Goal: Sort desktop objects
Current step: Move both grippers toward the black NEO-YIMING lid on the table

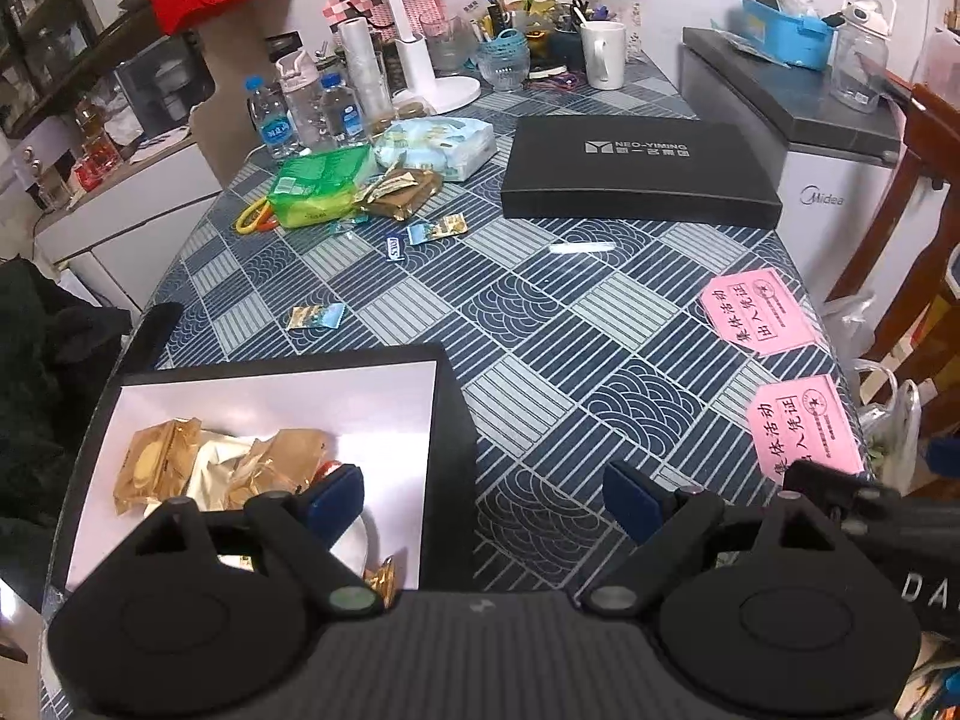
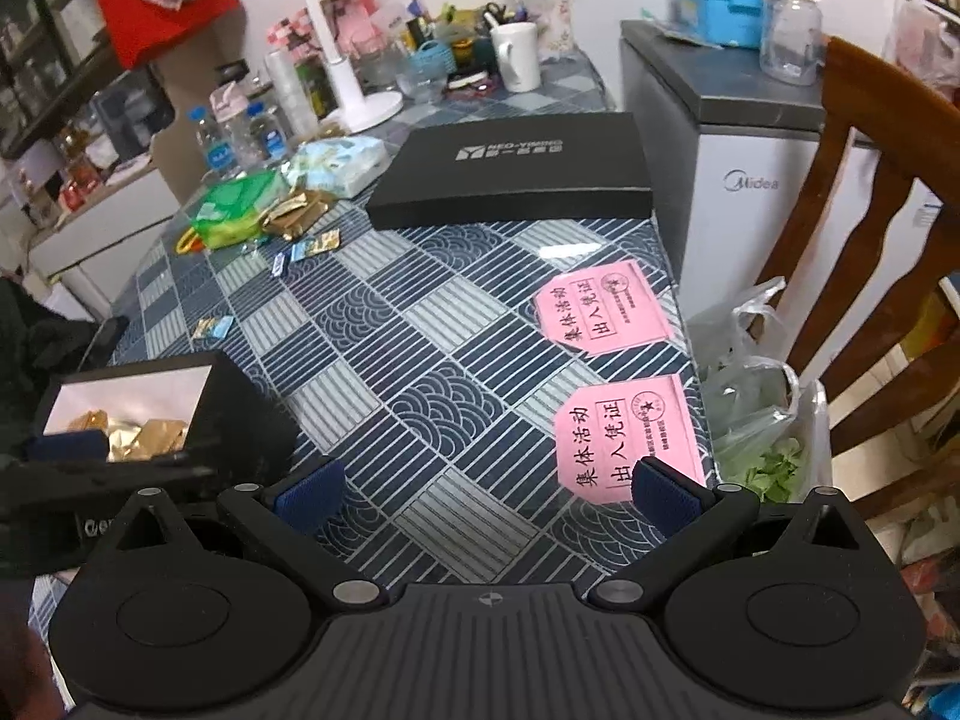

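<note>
Just ahead of the spread left claw (image 1: 483, 501), gold-wrapped snacks (image 1: 228, 468) in the box (image 1: 447, 420).

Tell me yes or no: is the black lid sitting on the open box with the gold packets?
No: the black lid lies apart on the far side of the table, while the open box near the left gripper is uncovered.

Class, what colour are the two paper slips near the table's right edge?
Pink slips with black print; clearest in the right wrist view.

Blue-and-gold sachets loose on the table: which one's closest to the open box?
The lone sachet lying just beyond the open box's far rim. The other lies farther back, near the green packet and snack pile.
</note>
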`<action>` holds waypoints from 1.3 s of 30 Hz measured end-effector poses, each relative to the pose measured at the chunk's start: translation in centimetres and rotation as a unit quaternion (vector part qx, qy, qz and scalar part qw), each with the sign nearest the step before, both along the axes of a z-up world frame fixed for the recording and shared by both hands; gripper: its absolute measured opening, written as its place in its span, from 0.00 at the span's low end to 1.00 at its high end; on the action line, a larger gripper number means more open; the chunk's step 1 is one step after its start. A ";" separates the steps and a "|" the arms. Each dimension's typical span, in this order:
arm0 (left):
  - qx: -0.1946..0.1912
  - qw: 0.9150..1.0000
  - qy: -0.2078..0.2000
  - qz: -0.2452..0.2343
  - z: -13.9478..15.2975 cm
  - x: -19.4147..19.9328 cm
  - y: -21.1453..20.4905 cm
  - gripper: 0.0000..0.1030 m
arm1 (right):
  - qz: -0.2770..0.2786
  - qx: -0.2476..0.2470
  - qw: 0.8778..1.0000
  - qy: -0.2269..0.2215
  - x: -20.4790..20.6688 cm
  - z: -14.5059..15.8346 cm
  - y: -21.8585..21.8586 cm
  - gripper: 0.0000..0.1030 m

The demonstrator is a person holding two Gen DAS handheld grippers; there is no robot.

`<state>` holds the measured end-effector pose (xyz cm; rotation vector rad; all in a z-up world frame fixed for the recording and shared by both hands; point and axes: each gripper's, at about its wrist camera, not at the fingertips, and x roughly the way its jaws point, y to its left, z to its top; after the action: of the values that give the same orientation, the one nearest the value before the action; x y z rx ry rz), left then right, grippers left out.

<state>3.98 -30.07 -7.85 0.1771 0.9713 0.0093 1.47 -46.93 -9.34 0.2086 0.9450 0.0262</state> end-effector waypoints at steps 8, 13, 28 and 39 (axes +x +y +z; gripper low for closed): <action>-0.022 0.997 0.001 -0.070 0.2 1.8 1.2 1.00 | -0.080 -0.009 0.997 -0.003 0.0 0.2 1.0 1.00; -0.023 0.996 0.006 -0.085 -0.6 3.4 1.9 1.00 | -0.102 -0.013 0.995 -0.002 0.8 -0.5 2.0 1.00; 0.023 0.999 0.012 -0.047 -1.8 9.0 3.0 1.00 | -0.070 -0.005 0.997 0.015 6.8 -2.0 1.3 1.00; 0.026 1.000 0.012 0.010 -2.2 11.5 7.6 1.00 | -0.034 0.018 0.999 0.037 9.3 -3.9 5.2 1.00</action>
<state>15.49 -22.48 -10.01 0.2149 0.9978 0.0514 10.76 -41.77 -13.24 0.2764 1.0107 -0.0277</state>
